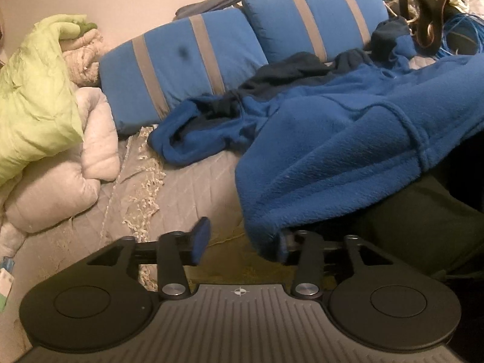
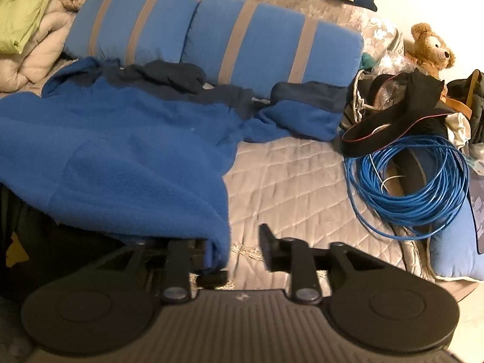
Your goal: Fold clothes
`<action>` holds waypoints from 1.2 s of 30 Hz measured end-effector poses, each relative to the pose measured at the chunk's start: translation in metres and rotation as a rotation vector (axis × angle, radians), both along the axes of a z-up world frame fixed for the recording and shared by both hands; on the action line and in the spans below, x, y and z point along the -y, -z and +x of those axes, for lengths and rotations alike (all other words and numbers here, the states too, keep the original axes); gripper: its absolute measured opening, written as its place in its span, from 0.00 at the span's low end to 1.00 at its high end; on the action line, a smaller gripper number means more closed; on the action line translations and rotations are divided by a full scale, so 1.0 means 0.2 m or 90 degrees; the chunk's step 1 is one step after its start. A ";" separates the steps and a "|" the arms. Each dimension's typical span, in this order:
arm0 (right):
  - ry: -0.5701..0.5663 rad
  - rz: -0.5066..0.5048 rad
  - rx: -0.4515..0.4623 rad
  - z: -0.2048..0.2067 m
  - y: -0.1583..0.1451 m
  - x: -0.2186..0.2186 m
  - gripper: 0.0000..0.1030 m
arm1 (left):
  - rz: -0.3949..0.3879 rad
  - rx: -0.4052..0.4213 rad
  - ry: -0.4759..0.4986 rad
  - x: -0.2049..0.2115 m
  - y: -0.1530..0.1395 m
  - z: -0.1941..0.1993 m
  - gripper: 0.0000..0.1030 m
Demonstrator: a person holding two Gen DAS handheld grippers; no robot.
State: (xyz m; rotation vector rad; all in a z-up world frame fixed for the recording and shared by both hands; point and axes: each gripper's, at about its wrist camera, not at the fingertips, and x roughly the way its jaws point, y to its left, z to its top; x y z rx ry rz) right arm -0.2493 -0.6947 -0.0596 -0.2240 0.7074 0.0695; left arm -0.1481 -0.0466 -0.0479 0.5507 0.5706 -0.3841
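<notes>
A big blue fleece garment (image 1: 332, 139) with navy trim lies spread on the quilted grey bed cover (image 1: 193, 193), its sleeves reaching toward the pillows. In the left wrist view my left gripper (image 1: 242, 242) stands open at the garment's near hem. The hem drapes over the right fingertip (image 1: 284, 246), and the left one is bare. In the right wrist view the same garment (image 2: 121, 139) fills the left half. My right gripper (image 2: 242, 252) is open too, with the hem's corner hanging on its left fingertip (image 2: 216, 257). Neither pair of pads presses on the cloth.
Two blue pillows with grey stripes (image 1: 181, 66) (image 2: 272, 51) lie behind the garment. A green quilt (image 1: 33, 96) and a pale comforter (image 1: 75, 163) are piled at the left. At the right are a blue cable coil (image 2: 405, 187), black straps (image 2: 393, 121) and a teddy bear (image 2: 429, 48).
</notes>
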 end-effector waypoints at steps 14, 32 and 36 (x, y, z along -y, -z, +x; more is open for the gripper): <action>-0.134 0.082 -0.057 -0.01 -0.02 0.24 1.00 | -0.177 -0.195 0.018 -0.34 -0.13 0.10 0.77; 0.036 0.265 0.113 0.13 -0.54 0.63 1.00 | -0.450 -0.159 -0.058 -0.53 -0.68 0.25 0.77; 0.083 0.274 0.147 0.14 -0.67 0.74 1.00 | -0.469 -0.138 -0.068 -0.55 -0.77 0.28 0.77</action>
